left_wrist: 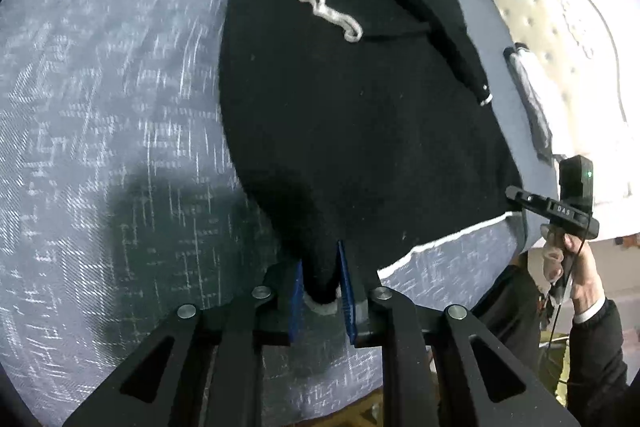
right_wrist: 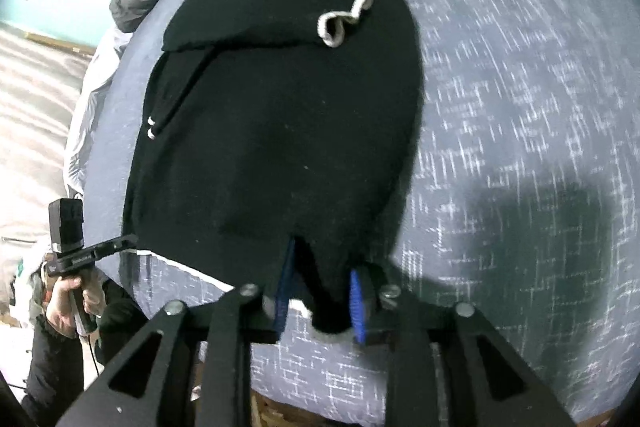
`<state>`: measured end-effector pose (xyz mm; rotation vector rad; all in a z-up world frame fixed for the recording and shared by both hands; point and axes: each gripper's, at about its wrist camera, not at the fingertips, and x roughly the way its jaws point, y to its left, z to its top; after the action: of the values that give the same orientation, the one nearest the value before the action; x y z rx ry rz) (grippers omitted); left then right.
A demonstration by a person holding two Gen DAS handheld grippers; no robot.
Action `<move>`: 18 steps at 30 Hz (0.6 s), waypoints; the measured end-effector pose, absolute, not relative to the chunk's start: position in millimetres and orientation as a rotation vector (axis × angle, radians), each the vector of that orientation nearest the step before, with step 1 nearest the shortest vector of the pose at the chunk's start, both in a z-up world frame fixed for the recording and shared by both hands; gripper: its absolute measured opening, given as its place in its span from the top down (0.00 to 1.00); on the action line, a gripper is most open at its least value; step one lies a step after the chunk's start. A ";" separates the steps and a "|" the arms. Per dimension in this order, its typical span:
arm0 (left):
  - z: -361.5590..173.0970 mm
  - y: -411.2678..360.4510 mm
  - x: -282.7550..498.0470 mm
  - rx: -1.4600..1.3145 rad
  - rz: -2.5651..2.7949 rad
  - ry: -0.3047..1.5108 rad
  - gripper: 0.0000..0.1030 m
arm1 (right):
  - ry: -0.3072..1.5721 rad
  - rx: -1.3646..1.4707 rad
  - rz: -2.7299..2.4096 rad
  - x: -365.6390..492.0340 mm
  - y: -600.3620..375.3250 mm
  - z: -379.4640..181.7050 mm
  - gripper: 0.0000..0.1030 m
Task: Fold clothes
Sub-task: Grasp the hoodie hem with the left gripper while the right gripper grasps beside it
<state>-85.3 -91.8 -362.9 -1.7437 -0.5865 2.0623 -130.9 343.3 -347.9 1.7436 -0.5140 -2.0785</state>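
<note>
Right gripper jaws pinch black garment hem; grey bedspread beneath.

My left gripper points steeply down, its blue pads pinched on a fold of black knitted garment. My right gripper matches, clamped on another corner.

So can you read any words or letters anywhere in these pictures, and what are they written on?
"DAS": white letters on the black bar of the right gripper, seen from the left wrist camera.
Small white lettering on the same kind of bar on the left gripper, seen from the right wrist camera: too blurred to read.
No words show on the black sweater.
</note>
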 end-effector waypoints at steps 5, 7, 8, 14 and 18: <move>-363.8 -90.5 -87.3 -1.736 2.070 -0.588 0.83 | -0.510 1.729 -2.072 -127.7 344.0 -348.8 0.76; -358.4 -84.5 -86.8 -1.717 2.109 -0.529 0.85 | -0.454 1.716 -2.093 -126.4 338.5 -345.1 0.77; -356.0 -83.0 -86.4 -1.707 2.121 -0.512 0.86 | -0.425 1.707 -2.099 -125.2 336.0 -343.3 0.82; -333.4 -79.0 -88.1 -1.642 2.169 -0.457 0.89 | -0.349 1.643 -2.117 -119.0 333.9 -325.7 0.94; -324.4 -55.6 -106.2 -1.593 2.200 -0.402 0.89 | -0.354 1.574 -2.121 -114.9 338.2 -304.4 0.94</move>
<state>-106.2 -55.6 -324.4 -1.5932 -0.4020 2.1996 -114.9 338.2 -304.4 1.5741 -0.3544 -2.1211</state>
